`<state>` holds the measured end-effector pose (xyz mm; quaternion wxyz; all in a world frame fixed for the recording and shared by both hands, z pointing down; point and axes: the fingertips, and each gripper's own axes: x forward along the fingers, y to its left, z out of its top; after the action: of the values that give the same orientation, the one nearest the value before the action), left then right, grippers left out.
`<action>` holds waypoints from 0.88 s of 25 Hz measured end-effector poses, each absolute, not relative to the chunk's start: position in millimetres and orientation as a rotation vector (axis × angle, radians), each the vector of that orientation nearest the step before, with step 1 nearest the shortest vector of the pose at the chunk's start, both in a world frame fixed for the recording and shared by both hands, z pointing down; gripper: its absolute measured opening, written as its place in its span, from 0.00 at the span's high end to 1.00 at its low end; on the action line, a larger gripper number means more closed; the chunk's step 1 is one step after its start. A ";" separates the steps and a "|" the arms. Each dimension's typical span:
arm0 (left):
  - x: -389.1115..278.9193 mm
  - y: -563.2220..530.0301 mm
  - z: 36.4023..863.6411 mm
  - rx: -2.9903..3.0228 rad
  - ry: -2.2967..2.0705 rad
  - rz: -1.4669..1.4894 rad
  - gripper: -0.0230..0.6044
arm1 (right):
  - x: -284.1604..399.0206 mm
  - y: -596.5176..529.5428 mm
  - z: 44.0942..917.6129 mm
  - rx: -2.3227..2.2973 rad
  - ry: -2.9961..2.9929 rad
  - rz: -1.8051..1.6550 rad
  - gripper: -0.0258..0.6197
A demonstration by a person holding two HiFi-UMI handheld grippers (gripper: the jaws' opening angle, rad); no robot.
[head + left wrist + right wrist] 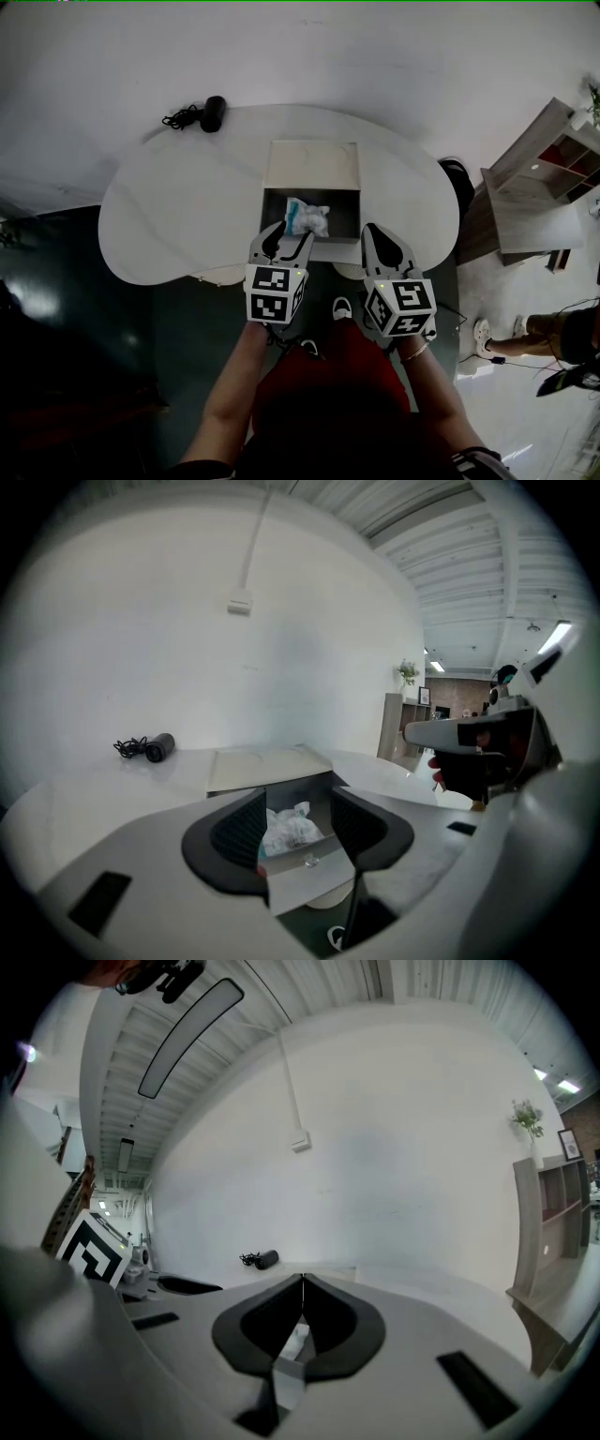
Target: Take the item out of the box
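Observation:
An open grey box [345,214] stands at the near edge of a white table [178,206], its pale lid [311,165] folded back flat. Inside lies a crumpled white and teal packet [307,217]. My left gripper [286,235] hovers at the box's front left, open. In the left gripper view, that left gripper [297,795] frames the packet [289,829] and the box's front flap [309,878], and its pads touch neither. My right gripper [372,232] is at the front right corner. The right gripper's [302,1281] tips meet, shut with nothing held.
A black corded device [208,114] lies at the table's far left; it also shows in the left gripper view [150,748]. A wooden shelf unit [553,169] stands to the right. Another person's legs [511,336] are on the floor at the right.

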<state>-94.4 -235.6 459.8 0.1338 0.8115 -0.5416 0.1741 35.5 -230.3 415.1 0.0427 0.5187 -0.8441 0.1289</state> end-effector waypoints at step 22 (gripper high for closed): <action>-81.7 -297.1 510.4 2.186 -1.524 0.741 0.62 | 50.4 -324.8 428.6 1.462 -2.624 0.481 0.94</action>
<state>-81.7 -297.1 510.4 0.1868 0.7763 -0.5415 0.2632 50.4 -324.8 428.6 0.0497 0.4798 -0.8616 0.1580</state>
